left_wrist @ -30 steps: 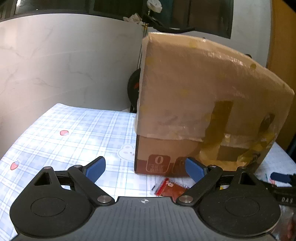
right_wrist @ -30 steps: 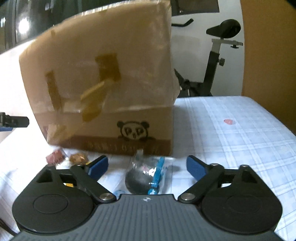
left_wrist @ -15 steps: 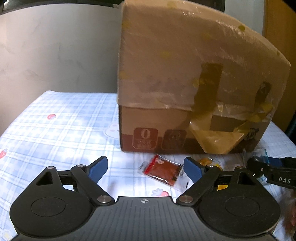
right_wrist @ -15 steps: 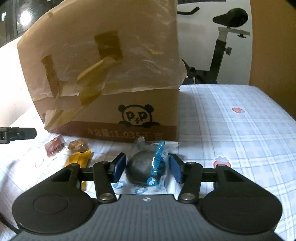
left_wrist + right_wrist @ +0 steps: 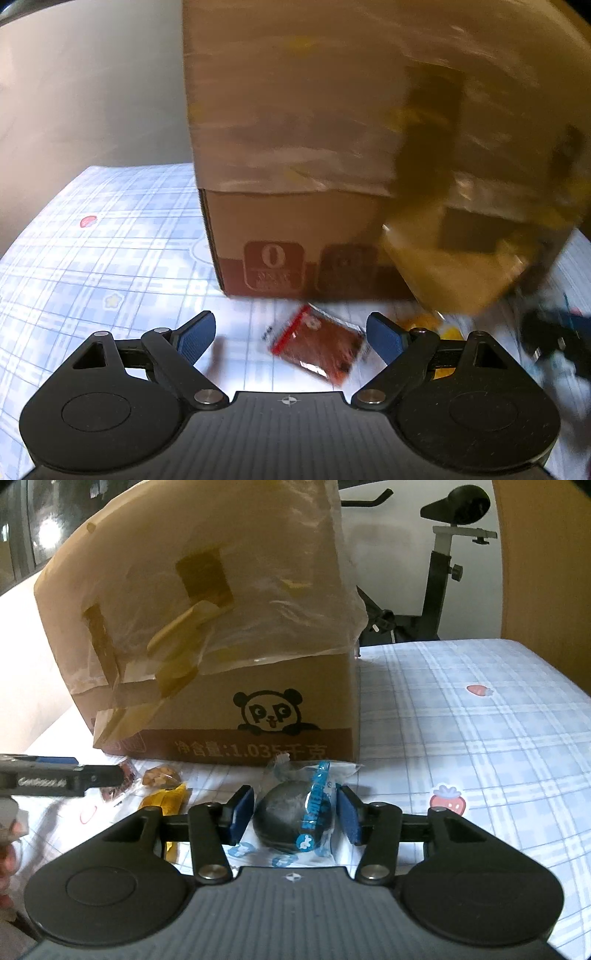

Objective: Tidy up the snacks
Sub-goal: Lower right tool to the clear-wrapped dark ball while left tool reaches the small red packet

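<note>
A tall cardboard box (image 5: 221, 646) lined with a plastic bag stands on the checked tablecloth; it also shows in the left wrist view (image 5: 351, 147). My right gripper (image 5: 295, 814) is shut on a dark round snack in a clear and blue wrapper (image 5: 295, 819), just in front of the box. My left gripper (image 5: 291, 336) is open, low over the table, with a red snack packet (image 5: 317, 345) lying between its fingers. A yellow packet (image 5: 166, 799), a brown nutty snack (image 5: 160, 775) and a dark red packet (image 5: 127, 770) lie left of the right gripper.
The left gripper's finger (image 5: 62, 781) reaches in from the left in the right wrist view. An exercise bike (image 5: 439, 572) stands behind the table. A pale wall (image 5: 92, 92) lies to the left. The tablecloth (image 5: 480, 738) extends to the right of the box.
My right gripper has closed on the round wrapped snack. My left gripper has moved down and closer to the box, bringing the red packet between its open fingers.
</note>
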`<state>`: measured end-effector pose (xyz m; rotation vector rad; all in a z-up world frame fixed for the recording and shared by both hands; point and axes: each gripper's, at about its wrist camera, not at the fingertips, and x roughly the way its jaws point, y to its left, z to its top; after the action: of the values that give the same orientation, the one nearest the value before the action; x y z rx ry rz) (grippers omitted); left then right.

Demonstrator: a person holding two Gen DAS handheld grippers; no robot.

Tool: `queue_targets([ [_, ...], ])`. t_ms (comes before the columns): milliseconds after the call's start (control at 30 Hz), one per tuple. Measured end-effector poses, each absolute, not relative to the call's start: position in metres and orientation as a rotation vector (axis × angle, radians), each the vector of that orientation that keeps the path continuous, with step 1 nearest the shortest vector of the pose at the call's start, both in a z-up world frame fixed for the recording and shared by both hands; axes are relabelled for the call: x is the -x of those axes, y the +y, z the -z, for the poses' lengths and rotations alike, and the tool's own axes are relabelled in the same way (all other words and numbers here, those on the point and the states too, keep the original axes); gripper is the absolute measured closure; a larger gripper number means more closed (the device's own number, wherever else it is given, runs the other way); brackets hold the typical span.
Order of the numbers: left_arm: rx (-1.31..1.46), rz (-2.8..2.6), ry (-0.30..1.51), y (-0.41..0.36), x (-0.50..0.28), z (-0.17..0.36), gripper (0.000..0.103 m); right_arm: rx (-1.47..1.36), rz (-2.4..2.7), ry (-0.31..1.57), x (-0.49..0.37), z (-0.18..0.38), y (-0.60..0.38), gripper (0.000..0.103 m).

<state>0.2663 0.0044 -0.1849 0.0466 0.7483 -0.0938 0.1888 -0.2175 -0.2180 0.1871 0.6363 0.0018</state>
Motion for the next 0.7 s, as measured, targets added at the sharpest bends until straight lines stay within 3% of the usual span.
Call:
queue_targets([
  [700,-0.055,0.078,0.840,0.015,-0.247,0.188,0.010,-0.241,-0.028,0.630,-0.189,0.220,-0.224,0.052],
])
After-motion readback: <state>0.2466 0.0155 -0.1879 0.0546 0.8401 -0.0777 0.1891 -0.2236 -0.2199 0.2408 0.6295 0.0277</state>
